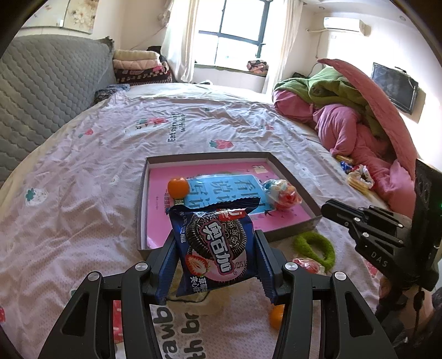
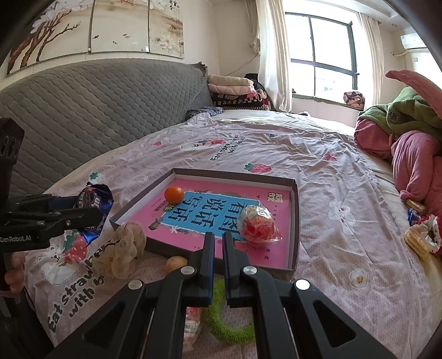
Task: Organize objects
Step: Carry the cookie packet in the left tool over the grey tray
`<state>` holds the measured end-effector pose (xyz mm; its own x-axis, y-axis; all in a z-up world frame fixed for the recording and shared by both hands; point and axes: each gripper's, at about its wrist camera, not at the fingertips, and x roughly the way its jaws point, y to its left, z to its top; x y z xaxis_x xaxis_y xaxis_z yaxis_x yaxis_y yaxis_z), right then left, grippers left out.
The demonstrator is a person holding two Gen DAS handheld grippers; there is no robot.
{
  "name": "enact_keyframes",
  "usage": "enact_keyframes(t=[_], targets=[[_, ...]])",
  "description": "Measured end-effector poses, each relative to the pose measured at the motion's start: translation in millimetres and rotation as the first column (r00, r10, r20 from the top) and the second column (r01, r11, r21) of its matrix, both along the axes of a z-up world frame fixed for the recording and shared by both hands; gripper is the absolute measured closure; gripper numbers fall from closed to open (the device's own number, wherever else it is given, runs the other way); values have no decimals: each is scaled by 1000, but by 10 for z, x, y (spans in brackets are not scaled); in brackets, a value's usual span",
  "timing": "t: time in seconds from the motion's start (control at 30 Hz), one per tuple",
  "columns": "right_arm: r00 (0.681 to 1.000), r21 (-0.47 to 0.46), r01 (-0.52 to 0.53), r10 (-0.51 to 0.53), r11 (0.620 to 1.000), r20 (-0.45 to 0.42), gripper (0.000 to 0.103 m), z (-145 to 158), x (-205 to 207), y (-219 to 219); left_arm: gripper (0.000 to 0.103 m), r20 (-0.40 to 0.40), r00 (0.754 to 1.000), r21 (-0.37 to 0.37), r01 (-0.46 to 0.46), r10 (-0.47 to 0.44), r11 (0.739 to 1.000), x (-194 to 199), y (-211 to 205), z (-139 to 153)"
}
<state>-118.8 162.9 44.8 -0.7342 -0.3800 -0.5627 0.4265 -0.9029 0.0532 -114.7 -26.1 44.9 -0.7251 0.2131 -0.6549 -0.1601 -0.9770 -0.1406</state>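
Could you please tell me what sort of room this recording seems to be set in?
Most likely a home bedroom. The work surface is a bed with a strawberry-print sheet and a grey quilted headboard; folded blankets are stacked by the curtained window, and an air conditioner hangs on the wall.

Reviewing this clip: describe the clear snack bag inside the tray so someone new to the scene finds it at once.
On the strawberry-print bedsheet lies a shallow grey tray lined with a pink and blue book cover. The snack bag sits at the tray's right side, near the front wall. Unlike the bare orange at the far left, it is a crinkly clear wrapper stuffed with red and orange pieces.
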Motion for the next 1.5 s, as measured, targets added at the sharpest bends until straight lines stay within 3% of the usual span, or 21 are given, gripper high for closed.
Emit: enact_keyframes(t=[0.43,1.5], targets=[[1000,19,-28,28,999,-10,97,1,-170,-100,49,37,999,6,-19,19,1000,-243,-89,-125],[999,37,-28,29,999,-21,97,-8,-428,-198,50,55,998,10,-20,20,1000,-772,-192,-117]])
